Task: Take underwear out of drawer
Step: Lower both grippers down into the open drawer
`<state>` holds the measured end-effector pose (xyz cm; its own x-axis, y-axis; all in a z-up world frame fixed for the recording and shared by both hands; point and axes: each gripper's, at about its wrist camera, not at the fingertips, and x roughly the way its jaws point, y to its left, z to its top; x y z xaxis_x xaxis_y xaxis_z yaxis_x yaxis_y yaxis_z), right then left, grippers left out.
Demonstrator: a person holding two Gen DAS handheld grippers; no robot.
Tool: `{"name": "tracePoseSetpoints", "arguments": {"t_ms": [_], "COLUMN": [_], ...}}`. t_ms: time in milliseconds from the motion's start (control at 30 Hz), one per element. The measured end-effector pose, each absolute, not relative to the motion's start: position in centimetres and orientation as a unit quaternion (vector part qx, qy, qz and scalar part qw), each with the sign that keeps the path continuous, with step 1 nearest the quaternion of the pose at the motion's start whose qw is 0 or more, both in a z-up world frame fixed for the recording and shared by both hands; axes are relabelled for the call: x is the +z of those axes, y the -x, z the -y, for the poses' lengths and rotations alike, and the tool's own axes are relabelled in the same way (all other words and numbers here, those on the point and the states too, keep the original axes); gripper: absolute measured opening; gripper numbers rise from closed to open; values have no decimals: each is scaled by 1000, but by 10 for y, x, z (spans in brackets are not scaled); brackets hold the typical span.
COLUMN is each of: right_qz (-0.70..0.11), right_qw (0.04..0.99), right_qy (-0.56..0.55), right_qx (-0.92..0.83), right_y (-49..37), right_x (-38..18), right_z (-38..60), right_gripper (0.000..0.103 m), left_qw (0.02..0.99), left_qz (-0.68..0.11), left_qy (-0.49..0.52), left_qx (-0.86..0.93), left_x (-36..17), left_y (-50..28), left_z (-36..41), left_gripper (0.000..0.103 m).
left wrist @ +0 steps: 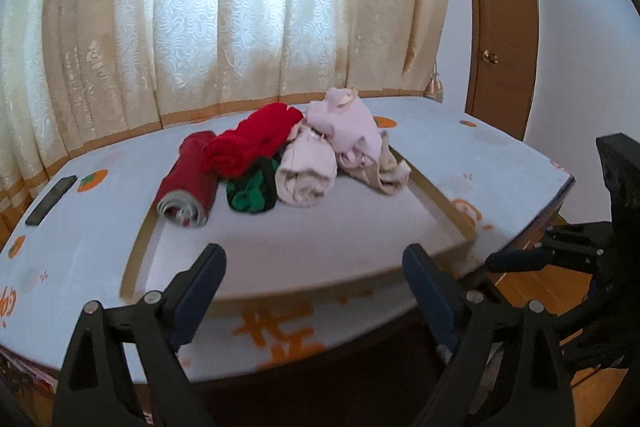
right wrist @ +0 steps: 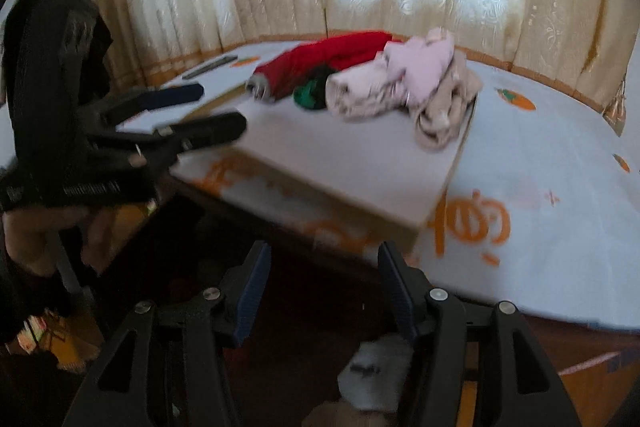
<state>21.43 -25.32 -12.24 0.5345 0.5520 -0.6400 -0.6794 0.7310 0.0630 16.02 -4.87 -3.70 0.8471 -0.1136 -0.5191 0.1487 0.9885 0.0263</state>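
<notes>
Rolled underwear (left wrist: pixel 280 163) piled at back of shallow drawer (left wrist: pixel 440 199) on desk (left wrist: pixel 500 163). Left gripper (left wrist: pixel 316 271) spread wide w/ nothing between. Right gripper (right wrist: pixel 322 275) about half spread, also holding nothing.

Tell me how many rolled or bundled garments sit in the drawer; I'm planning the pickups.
6 visible: dark red roll far left, bright red bundle behind, green-black one in front, cream roll centre, pink piece on top, beige piece right. More may be hidden beneath.
</notes>
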Motion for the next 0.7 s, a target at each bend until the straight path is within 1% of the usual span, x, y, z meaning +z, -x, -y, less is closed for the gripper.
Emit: {"name": "tracePoseSetpoints", "arguments": {"t_ms": [367,533,700], "right_qz": [-341,-358,-375], "right_qw": [867,868,866], "right_qy": [123,116,107], "right_qx": [340,324,314], "right_y": [-187,-191,-198], "right_x": [-163,-180,-187], "right_z": [258,270,279], "right_gripper": [59,59,59], "left_qw": [956,946,942], "left_qz": [-289,-323,-335], "left_qy": [-17,-9,6], "left_qx": [-51,-34,-6], "left_x": [-69,-98,-112], "left_y": [-117,-106,-102], "left_z": [38,22,1], "left_gripper": [93,94,94]}}
